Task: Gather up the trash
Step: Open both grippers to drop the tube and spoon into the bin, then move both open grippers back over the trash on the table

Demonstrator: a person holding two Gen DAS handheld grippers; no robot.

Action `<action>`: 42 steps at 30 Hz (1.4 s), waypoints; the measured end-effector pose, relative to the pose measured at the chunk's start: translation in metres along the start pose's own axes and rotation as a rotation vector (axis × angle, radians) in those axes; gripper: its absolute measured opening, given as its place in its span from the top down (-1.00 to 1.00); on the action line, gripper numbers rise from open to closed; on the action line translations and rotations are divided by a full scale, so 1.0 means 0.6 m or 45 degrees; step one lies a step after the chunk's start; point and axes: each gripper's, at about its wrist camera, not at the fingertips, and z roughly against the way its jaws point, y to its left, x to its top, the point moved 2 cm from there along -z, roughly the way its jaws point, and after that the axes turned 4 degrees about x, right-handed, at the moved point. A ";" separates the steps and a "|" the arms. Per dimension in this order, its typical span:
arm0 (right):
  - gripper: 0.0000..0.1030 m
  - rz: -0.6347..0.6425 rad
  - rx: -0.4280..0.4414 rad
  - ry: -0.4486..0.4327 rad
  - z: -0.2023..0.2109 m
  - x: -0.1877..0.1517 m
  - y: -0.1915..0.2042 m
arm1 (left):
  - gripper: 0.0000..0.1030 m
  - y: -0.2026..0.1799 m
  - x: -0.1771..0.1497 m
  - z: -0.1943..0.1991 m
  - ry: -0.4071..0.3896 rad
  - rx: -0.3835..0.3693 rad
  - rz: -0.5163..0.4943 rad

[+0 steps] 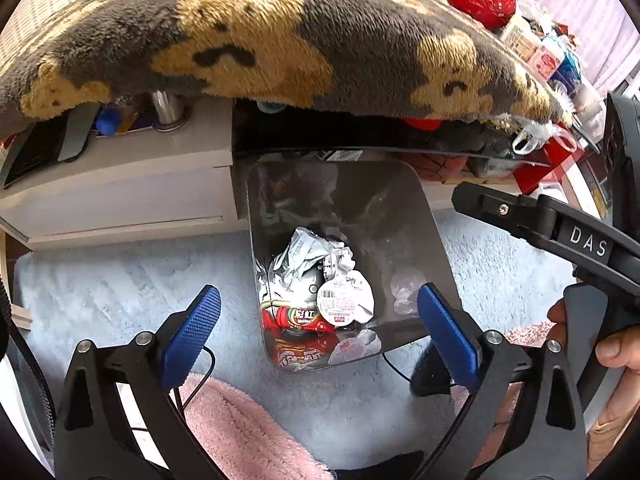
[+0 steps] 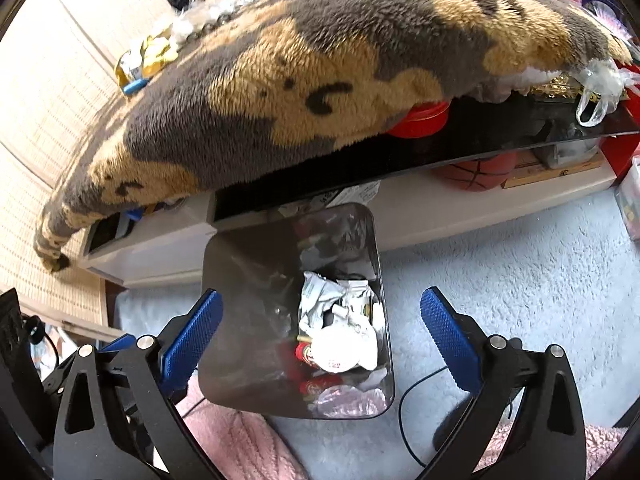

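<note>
A dark, glossy trash bin [image 1: 432, 240] stands on the pale blue carpet, also in the right wrist view [image 2: 232, 280]. Inside lie crumpled silver wrappers [image 1: 308, 260], a round white barcode lid [image 1: 345, 298] and red snack packets [image 1: 304, 318]; the same pile shows in the right wrist view [image 2: 340, 332]. My left gripper [image 1: 318, 334] is open and empty, hovering above the bin. My right gripper [image 2: 320, 340] is open and empty, also above the bin. The right gripper's black body [image 1: 560, 228] and the hand holding it show at the right of the left wrist view.
A brown and tan plush blanket [image 1: 280, 40] overhangs a cluttered table above the bin. A low white cabinet [image 1: 120, 192] stands behind. A pink fluffy cloth [image 1: 248, 432] and a black cable [image 2: 416, 400] lie on the carpet. A basketball [image 2: 476, 174] sits under the table.
</note>
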 end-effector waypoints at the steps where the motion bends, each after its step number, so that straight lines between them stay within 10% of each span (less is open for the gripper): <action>1: -0.93 -0.014 0.002 -0.006 0.002 0.002 -0.003 | -0.83 0.002 0.002 0.003 -0.007 -0.003 0.007; 15: -0.93 0.028 -0.012 -0.375 0.107 0.046 0.018 | -0.83 0.037 0.054 0.109 -0.199 -0.032 0.072; 42: -0.93 0.134 0.092 -0.277 0.022 0.289 0.180 | -0.70 0.152 0.279 0.102 -0.330 0.067 0.073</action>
